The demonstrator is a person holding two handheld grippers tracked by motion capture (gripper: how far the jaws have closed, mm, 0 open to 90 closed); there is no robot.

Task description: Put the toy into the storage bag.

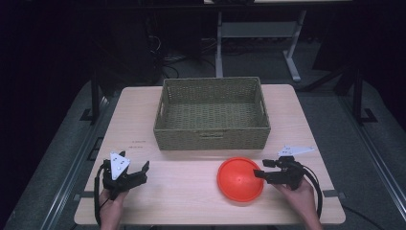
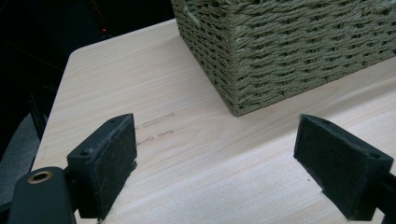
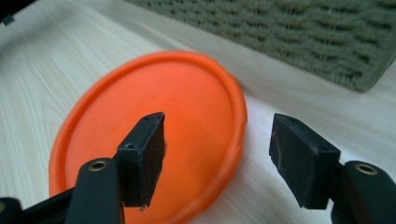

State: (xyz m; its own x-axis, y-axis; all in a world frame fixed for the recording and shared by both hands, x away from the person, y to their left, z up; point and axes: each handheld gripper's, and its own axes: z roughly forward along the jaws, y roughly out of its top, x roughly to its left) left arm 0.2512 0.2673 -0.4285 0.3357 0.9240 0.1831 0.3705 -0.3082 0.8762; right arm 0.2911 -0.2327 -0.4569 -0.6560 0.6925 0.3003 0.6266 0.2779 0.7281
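on a wooden worktop point(image 1: 191, 191), the right tool point(image 1: 259, 168) straddles the near edge of an orange plate point(image 1: 239, 179) lying before a basket point(image 1: 165, 108), jaws apart, ready to pinch it; the left tool point(image 1: 143, 168) waits released.

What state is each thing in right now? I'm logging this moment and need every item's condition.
orange plate: flat on the table, right way up, its right rim between the right gripper's jaws.
wicker basket: upright, empty.
right gripper: open, one jaw over the plate, one outside its rim, not yet pressing.
left gripper: open wide over bare table, nothing between its jaws.
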